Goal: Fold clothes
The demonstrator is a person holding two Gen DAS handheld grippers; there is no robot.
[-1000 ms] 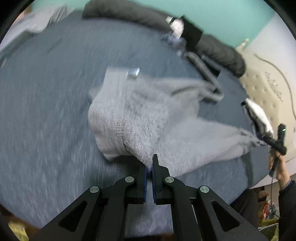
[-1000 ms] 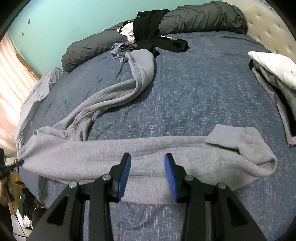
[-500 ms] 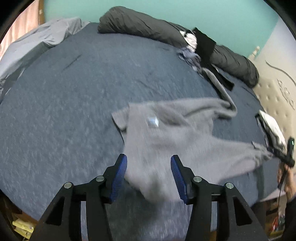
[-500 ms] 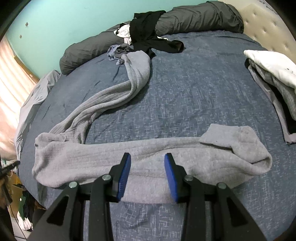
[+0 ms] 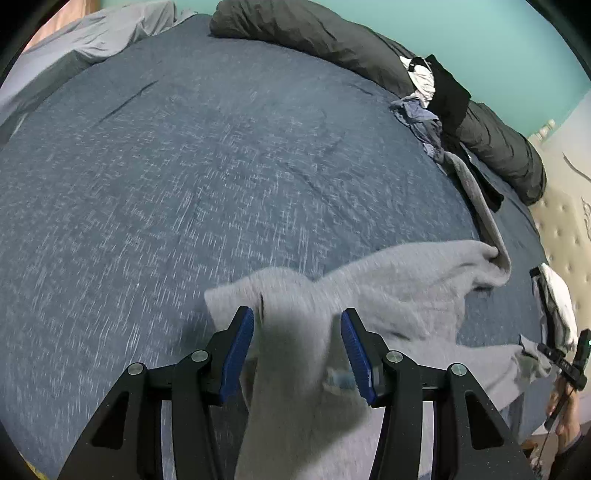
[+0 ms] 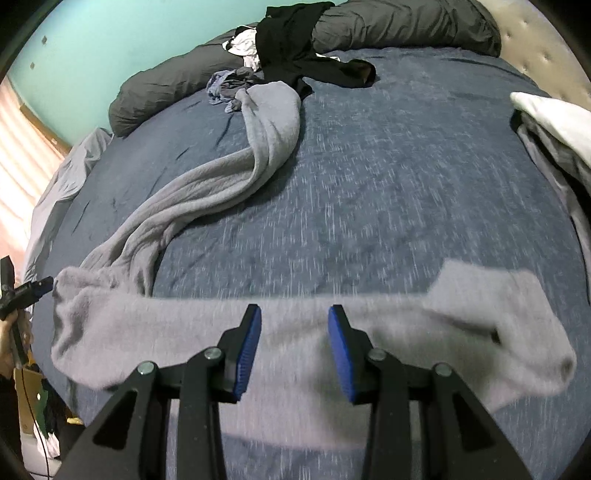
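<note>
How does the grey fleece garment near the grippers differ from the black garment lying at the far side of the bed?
The grey fleece garment is pale, long and stretched across the blue bedspread, reaching below the open right gripper; the black garment is dark and bunched. The grey one lies flat on the bedspread; the black one drapes over the dark grey bolster. Neither is folded.

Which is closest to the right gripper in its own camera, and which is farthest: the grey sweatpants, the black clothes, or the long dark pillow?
From the right gripper, nearest first:
1. Grey sweatpants: lying right under the fingers, across the near edge of the bed.
2. Black clothes: far up the bed, centre.
3. Long dark pillow: at the very back, against the wall.
</note>
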